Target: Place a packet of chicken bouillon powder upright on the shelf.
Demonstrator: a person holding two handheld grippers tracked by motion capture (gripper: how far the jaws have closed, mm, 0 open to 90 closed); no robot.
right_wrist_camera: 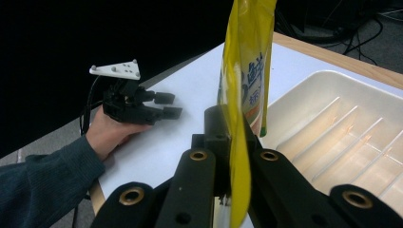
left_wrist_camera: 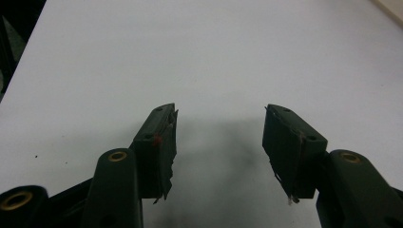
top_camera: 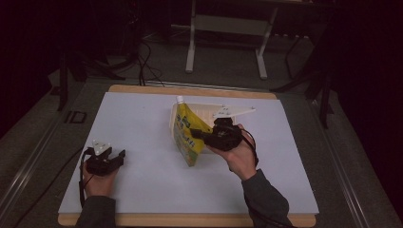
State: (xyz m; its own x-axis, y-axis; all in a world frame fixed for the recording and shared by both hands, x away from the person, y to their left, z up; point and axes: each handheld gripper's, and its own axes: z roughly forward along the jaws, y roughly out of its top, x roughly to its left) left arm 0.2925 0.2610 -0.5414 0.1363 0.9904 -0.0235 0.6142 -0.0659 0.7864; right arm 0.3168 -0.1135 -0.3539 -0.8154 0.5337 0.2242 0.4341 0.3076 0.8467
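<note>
White sheet on a wooden table

A table (top_camera: 190, 220) with a wooden edge carries a white sheet (top_camera: 138, 142) over nearly all its top. A cream ribbed tray (top_camera: 205, 110) lies on the sheet toward the far side, right of the middle.

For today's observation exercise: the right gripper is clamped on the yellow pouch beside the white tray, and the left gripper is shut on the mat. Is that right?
Not quite. The left gripper is open, jaws apart over the bare mat, as the left gripper view shows. The right gripper does clamp the yellow pouch beside the white tray.
</note>
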